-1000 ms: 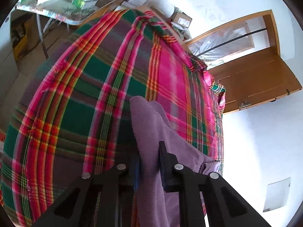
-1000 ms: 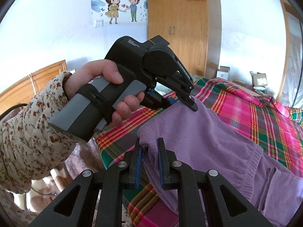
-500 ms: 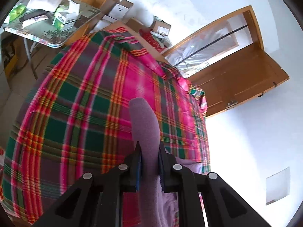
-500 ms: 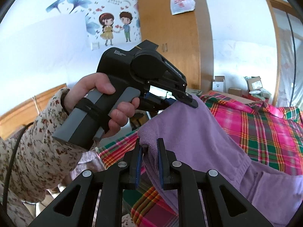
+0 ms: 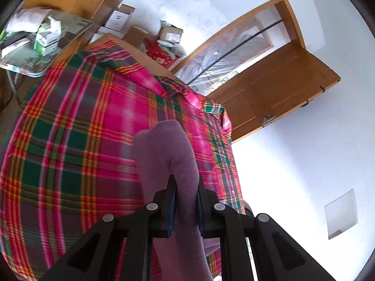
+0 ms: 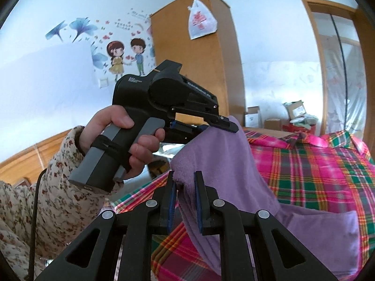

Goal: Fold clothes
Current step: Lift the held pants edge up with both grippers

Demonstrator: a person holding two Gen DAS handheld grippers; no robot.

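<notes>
Left gripper point(image 5: 186, 201) clamps a fold of purple garment point(image 5: 168, 154), raised above the plaid bedspread point(image 5: 70, 140). Right gripper point(image 6: 184, 201) pinches another edge of the garment point(image 6: 225, 164); the rest apparently trails onto the bedspread point(image 6: 316, 175). A hand point(image 6: 121, 138) grips the left tool.

Bright, even daylight in both views; the white wall point(image 5: 293, 164) is overexposed. Strong fisheye curvature and dark vignetting at the corners. The plaid cover point(image 5: 70, 152) shows slight motion blur.
</notes>
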